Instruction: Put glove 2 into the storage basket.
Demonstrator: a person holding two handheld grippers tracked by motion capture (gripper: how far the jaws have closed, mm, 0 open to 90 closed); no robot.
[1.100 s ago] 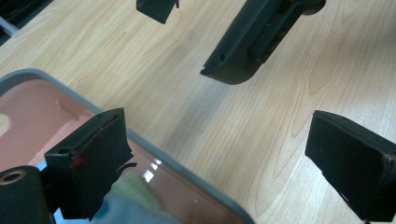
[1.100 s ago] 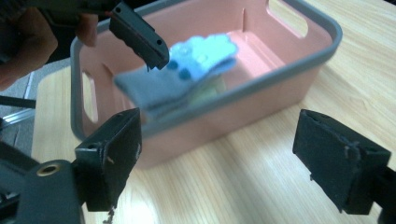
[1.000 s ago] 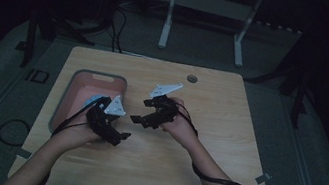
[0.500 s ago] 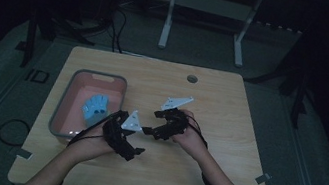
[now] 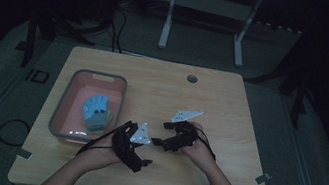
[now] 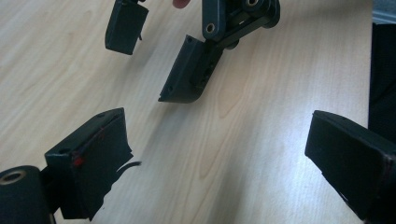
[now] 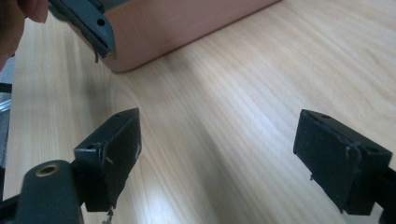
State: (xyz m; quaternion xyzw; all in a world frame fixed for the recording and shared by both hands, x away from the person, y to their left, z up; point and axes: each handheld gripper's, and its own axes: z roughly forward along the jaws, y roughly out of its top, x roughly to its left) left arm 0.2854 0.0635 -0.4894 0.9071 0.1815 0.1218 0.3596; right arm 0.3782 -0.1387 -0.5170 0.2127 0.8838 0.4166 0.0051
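My left gripper point(image 5: 141, 147) hovers low over the wooden table point(image 5: 230, 108) near its front middle. It is open, and bare wood lies between its jaws point(image 6: 219, 158). My right gripper point(image 5: 159, 141) sits just to its right, pointing left toward the tray. It is open too, with nothing between its jaws point(image 7: 219, 154). In the left gripper view the right gripper point(image 6: 154, 51) faces me from close ahead, jaws apart. A pale blue soft object point(image 5: 97, 110) lies in the pink tray point(image 5: 63, 101), apart from both grippers.
The tray's pink wall point(image 7: 187, 23) rises just beyond the right gripper, with one left gripper finger point(image 7: 88, 23) in front of it. A round hole point(image 5: 192, 79) sits near the table's far edge. A desk frame point(image 5: 207, 8) and cables lie on the floor beyond.
Both grippers have moved away from the tray, toward the table's near edge and to the right. The blue object now lies uncovered in the tray.
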